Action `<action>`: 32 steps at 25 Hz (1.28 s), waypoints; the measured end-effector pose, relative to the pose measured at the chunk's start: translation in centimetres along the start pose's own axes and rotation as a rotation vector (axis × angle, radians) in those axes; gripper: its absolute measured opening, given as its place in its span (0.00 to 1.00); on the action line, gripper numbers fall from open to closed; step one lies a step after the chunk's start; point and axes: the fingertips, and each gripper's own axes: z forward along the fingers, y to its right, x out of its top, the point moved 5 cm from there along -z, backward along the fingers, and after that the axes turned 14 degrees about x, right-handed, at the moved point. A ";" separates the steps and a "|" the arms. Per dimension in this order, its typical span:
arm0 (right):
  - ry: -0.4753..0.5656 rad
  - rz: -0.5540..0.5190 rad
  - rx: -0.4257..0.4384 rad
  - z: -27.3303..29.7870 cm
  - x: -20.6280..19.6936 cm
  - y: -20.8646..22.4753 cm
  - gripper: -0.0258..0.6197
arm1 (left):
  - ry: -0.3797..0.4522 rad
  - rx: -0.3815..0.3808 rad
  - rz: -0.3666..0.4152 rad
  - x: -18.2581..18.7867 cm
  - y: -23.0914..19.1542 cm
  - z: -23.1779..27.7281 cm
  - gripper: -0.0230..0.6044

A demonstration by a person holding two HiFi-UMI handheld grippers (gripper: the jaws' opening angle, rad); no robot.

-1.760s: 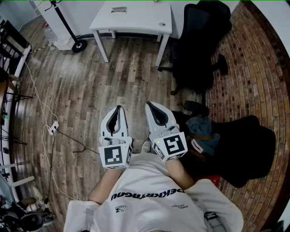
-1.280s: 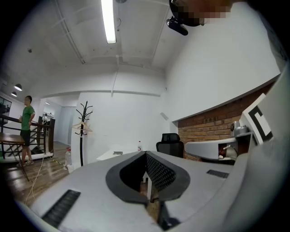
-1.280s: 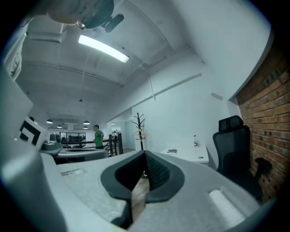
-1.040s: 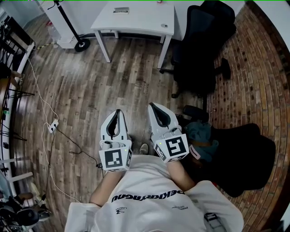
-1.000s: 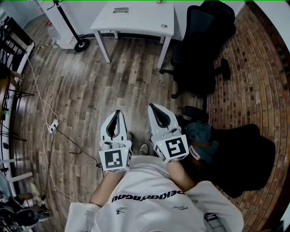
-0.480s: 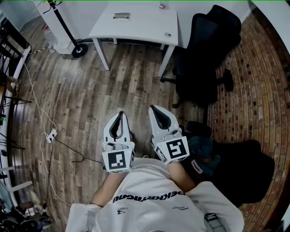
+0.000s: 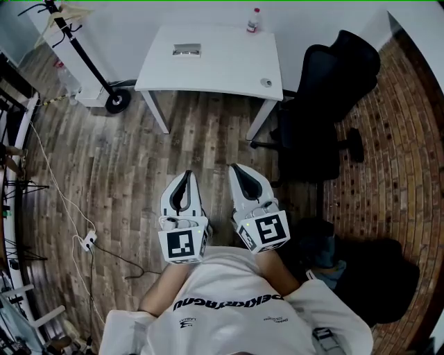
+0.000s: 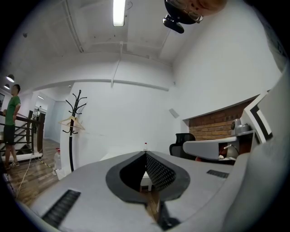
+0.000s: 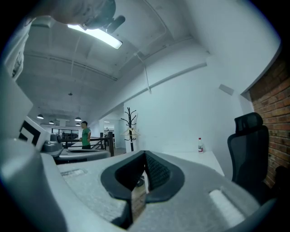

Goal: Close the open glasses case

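White table [image 7: 222, 66], one bottle [image 7: 254, 21], two grippers [image 7: 182, 174] [image 7: 234, 167]

A single line of bold black lettering [image 7: 228, 299] is running across the person's white cotton shirt [image 7: 229, 326], but it is facing the head camera upside down and curving with the cloth, so its letters are not spelling out anything reliably. Two much smaller black prints [image 7: 186, 321] are sitting beneath it on the same shirt, too small to read. A black-and-white square marker [image 7: 182, 244] is showing on the white cube of the left gripper [image 7: 184, 176], and another square marker [image 7: 269, 230] on the cube of the right gripper [image 7: 237, 169]; both are carrying blocky patterns only, not letters or numbers.
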 end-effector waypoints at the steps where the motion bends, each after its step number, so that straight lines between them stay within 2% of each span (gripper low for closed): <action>1: 0.000 0.002 -0.007 1.6 0.2 0.5 0.04 | -0.002 -0.006 0.000 0.4 -0.8 1.6 0.03; 6: 0.002 0.009 -0.041 8.3 0.8 2.9 0.04 | 0.001 -0.048 0.004 0.8 -3.9 8.2 0.03; 12: -0.011 0.012 -0.066 13.8 1.0 5.0 0.04 | -0.014 -0.069 -0.004 0.6 -6.6 13.8 0.03; 21: -0.014 0.031 -0.069 20.7 0.1 9.5 0.04 | -0.023 -0.063 0.000 -0.1 -8.8 21.5 0.03; 27: -0.021 0.036 -0.062 26.7 -0.3 15.1 0.04 | -0.024 -0.050 0.014 -0.2 -9.5 29.2 0.03; 32: -0.025 0.045 -0.054 32.5 1.2 21.5 0.04 | -0.025 -0.034 0.022 1.6 -9.2 37.1 0.03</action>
